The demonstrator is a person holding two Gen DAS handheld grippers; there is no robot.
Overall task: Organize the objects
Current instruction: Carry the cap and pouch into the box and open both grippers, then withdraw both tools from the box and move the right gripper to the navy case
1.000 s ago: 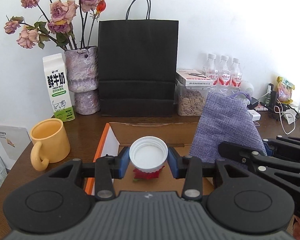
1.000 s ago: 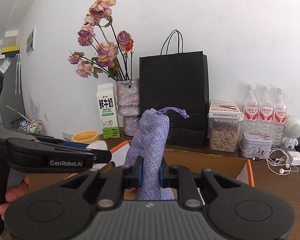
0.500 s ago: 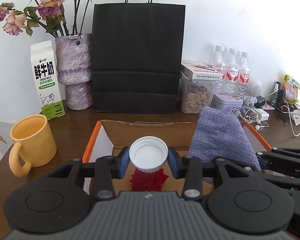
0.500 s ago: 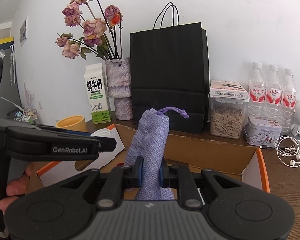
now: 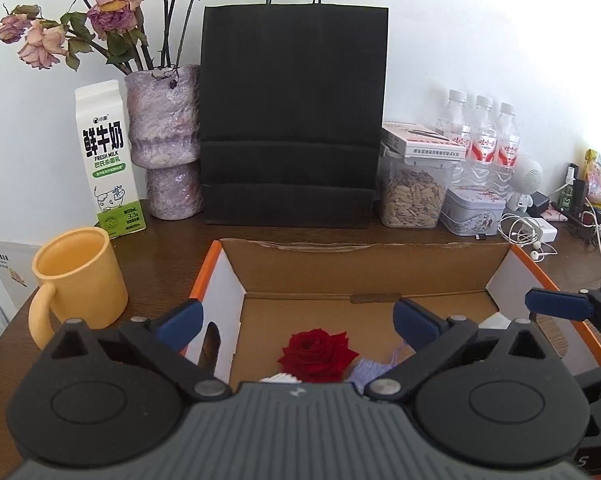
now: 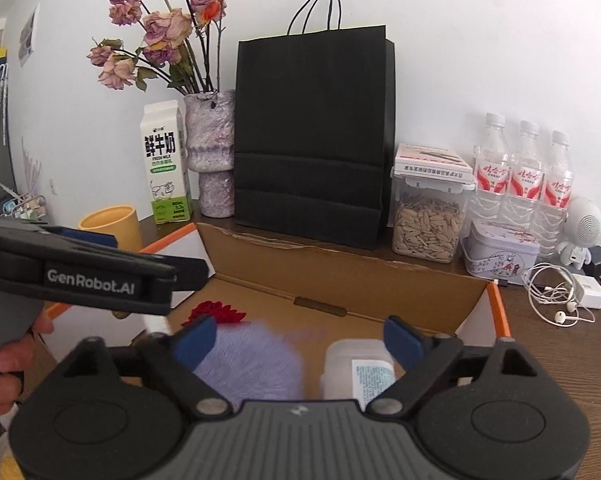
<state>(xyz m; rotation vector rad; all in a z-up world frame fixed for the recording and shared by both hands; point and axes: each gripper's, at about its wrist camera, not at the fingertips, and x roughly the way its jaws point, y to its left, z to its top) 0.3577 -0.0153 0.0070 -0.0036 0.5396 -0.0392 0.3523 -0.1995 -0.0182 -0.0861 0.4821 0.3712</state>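
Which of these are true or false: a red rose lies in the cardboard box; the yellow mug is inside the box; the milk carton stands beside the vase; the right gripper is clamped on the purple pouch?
1. A red rose lies in the cardboard box. True.
2. The yellow mug is inside the box. False: it stands on the table outside it.
3. The milk carton stands beside the vase. True.
4. The right gripper is clamped on the purple pouch. False: its jaws are opening, and the pouch lies in the box.

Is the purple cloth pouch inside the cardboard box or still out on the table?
Inside. The purple pouch lies on the floor of the cardboard box, beside the red rose.
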